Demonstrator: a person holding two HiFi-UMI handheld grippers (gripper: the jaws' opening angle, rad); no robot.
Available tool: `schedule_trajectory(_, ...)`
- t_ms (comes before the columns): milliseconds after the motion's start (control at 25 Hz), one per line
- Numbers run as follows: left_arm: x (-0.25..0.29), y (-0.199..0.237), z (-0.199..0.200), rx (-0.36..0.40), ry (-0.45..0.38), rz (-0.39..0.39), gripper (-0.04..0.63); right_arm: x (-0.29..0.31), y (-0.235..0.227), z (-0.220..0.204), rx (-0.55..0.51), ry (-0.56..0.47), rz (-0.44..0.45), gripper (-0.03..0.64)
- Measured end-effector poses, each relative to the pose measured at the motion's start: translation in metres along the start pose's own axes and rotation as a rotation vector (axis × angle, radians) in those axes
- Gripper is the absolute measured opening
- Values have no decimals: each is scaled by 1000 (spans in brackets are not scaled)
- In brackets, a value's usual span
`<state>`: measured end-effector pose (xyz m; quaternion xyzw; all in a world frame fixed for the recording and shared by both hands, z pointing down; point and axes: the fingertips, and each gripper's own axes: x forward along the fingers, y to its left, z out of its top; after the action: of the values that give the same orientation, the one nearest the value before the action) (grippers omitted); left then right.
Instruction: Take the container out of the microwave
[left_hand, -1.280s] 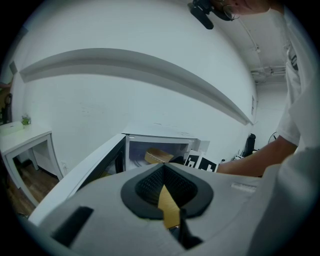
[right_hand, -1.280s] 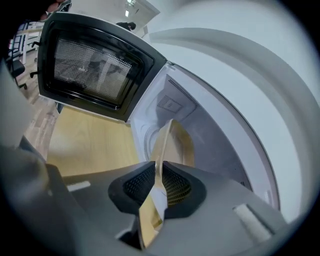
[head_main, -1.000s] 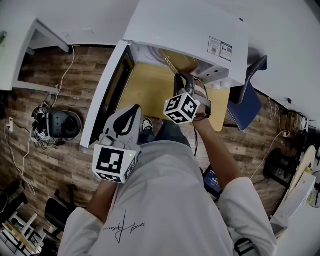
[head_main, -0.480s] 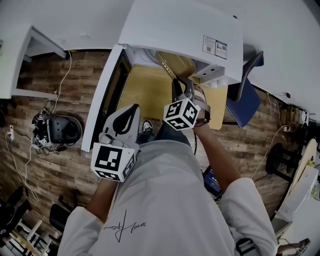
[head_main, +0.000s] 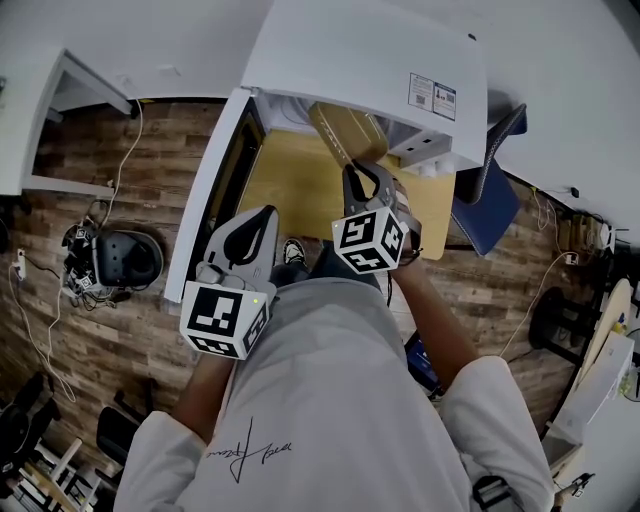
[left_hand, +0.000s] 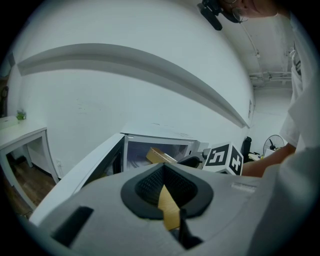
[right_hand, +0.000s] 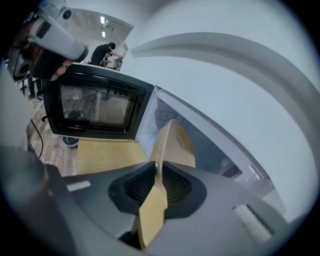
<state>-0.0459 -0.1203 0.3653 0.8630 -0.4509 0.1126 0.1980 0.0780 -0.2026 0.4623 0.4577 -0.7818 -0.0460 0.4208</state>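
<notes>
The white microwave (head_main: 370, 50) stands on a light wooden table (head_main: 290, 185) with its door (head_main: 205, 190) swung open to the left. A brown paper container (head_main: 345, 135) hangs tilted in the oven's mouth, partly outside it. My right gripper (head_main: 358, 172) is shut on its near rim. In the right gripper view the rim runs between the pads and the container (right_hand: 176, 142) stands on edge beyond my right gripper (right_hand: 156, 172). My left gripper (head_main: 262, 212) hovers by the door, shut and empty. In the left gripper view, the container (left_hand: 159, 156) shows past my left gripper (left_hand: 162, 176).
A blue chair (head_main: 490, 205) stands right of the table. A white desk (head_main: 60, 95) is at far left. A round black device (head_main: 125, 250) with tangled cables lies on the wood floor beside the door. The person's torso fills the lower middle.
My right gripper has drawn back toward me and lifted a little, rolling slightly, and the container has come further out of the oven. The left gripper has stayed put.
</notes>
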Motion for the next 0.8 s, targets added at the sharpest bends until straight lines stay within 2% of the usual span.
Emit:
schedule_trajectory(680,-8,2,-6,-16,-10,12,-6,-42,18,9,126,-48,93,58)
schedule_trajectory(800,-7,-1,-6,-14,-12,7,-6,-48,20,7,175,-55,116,58)
